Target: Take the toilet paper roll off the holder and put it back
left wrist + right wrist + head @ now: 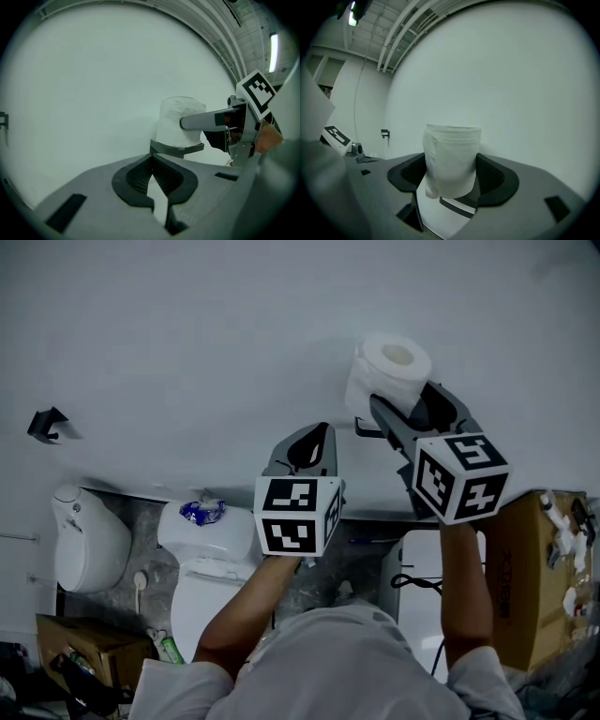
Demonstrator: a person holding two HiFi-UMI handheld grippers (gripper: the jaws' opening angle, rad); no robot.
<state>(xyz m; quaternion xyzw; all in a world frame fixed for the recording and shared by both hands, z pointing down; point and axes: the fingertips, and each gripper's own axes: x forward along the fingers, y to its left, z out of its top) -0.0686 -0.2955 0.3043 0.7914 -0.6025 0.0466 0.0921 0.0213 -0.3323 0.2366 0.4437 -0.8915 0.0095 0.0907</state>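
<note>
A white toilet paper roll (pixel 389 367) stands upright against the white wall, just above a dark holder bracket (pixel 367 430). My right gripper (pixel 403 399) reaches in level, with its jaws on both sides of the roll. In the right gripper view the roll (pixel 452 159) fills the gap between the black pads, a loose tail hangs at its left, and the holder (pixel 457 206) shows below it. The left gripper view shows the roll (pixel 180 124), the holder (pixel 176 149) under it and a right finger (pixel 201 121) across it. My left gripper (pixel 305 442) hangs left of the roll, shut and holding nothing.
Below the wall stand a white toilet (pixel 211 559) with a blue packet (pixel 202 512) on its tank and a white fixture (pixel 84 540) to its left. Cardboard boxes sit at the right (pixel 534 577) and lower left (pixel 80 652). A black hook (pixel 47 423) is on the wall.
</note>
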